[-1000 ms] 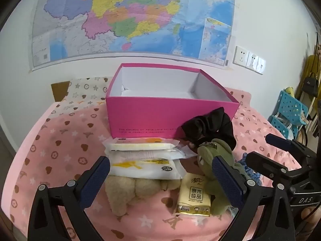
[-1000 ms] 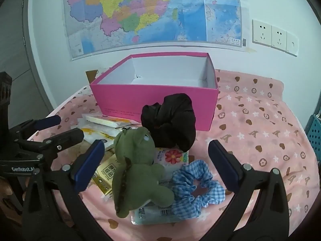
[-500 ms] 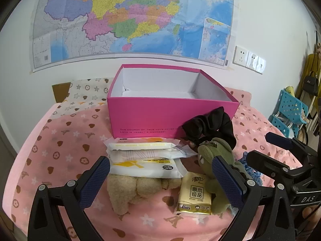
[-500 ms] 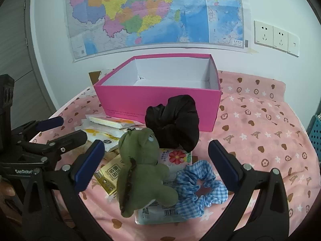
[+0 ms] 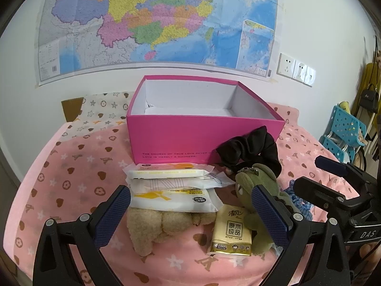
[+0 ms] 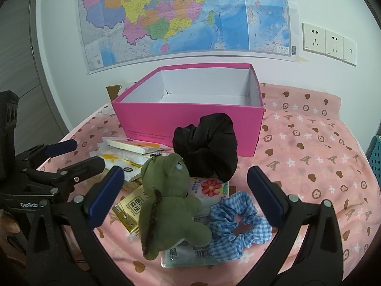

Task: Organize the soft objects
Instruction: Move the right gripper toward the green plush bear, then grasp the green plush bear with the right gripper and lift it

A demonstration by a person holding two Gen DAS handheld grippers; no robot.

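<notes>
While the pink box (image 6: pixel 190 121) sits empty, soft clutter awaits sorting on the bed.
Green plush bear (image 6: pixel 166 195), light and squashy, invites a belly grasp; left gripper (image 5: pixel 190 214) and right gripper (image 6: pixel 185 190) both gape empty.

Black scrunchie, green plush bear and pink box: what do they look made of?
Black scrunchie: smooth gathered fabric, possibly satin, with a faint sheen on the folds. Green plush bear: matte, short fuzzy pile, looks stuffed, with a small metal chain at its head. Pink box: stiff paperboard, judging by its straight edges, with smooth magenta outer walls and a plain white inside.
</notes>
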